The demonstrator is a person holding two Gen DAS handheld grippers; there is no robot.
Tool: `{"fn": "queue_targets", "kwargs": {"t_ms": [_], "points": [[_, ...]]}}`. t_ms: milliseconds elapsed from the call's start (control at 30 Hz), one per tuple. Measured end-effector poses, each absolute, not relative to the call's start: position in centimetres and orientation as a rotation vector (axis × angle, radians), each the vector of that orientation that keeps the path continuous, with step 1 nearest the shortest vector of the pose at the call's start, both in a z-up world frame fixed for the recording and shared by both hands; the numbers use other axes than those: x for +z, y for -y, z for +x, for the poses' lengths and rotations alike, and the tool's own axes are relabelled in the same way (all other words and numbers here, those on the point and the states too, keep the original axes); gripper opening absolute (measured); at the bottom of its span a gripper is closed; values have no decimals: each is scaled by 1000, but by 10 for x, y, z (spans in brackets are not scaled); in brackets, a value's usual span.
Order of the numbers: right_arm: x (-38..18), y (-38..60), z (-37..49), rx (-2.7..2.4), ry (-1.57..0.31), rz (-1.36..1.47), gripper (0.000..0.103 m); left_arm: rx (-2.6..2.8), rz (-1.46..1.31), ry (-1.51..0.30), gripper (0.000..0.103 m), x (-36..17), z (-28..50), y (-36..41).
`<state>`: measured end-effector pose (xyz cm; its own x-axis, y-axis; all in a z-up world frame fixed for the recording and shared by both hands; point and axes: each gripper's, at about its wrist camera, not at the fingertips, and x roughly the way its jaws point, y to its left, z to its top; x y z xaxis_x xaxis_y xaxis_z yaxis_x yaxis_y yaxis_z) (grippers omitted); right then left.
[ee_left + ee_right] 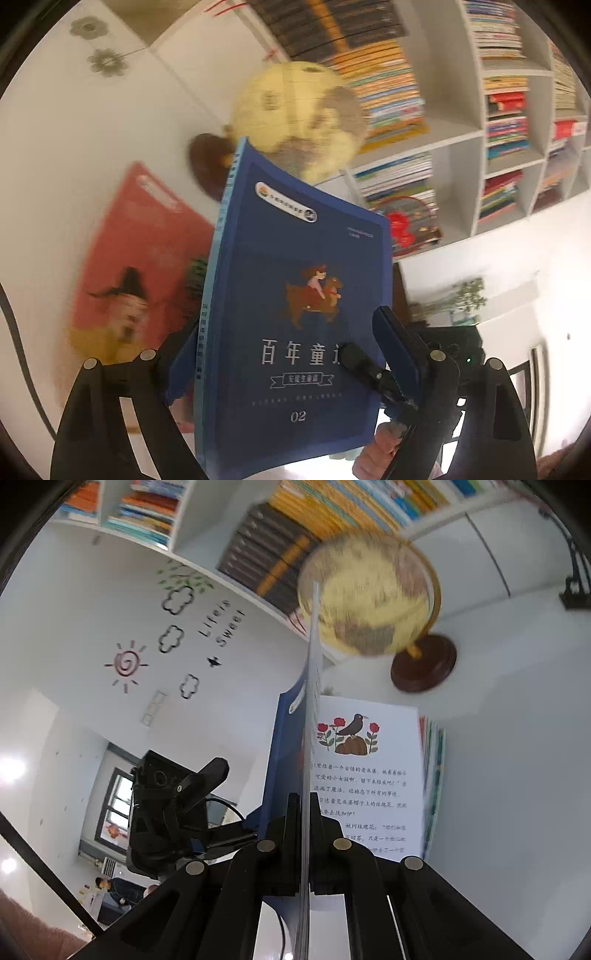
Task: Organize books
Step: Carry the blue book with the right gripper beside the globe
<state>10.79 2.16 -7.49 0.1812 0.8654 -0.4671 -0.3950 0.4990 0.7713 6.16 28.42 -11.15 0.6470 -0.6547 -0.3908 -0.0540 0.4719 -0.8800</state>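
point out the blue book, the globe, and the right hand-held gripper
blue book [295,295], left wrist view, front cover
globe [373,598], right wrist view, yellow sphere
right hand-held gripper [304,834], right wrist view, between fingertips pinching pages

A: Where does the left wrist view look from?
B: Along its fingers, close against the blue book [295,314] cover, tilted toward the shelves.
A: And the right?
B: Edge-on along the same book [308,760]. Both share the globe [299,118] [369,598].
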Motion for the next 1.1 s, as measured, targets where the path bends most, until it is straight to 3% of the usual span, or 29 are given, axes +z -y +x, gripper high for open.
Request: {"fn": "queue_targets", "kwargs": {"t_ms": [167,600,800,1067,1100], "points": [[-113,-54,112,866,-1107,506,3,-391,-972,-912,85,-147,80,-297],[-149,-93,122,707,-1209,435,5,-357,-1040,-896,85,-169,84,-322],[-149,-90,117,675,-1218,424,8,-350,-1000,-933,93,-164,90,-317],[-149,-89,114,613,-1247,419,30,-276,-921,-992,96,-155,97,-308],[-147,-88,114,607,-1250,430,39,-254,-905,-1004,96,-153,98,-308]]}}
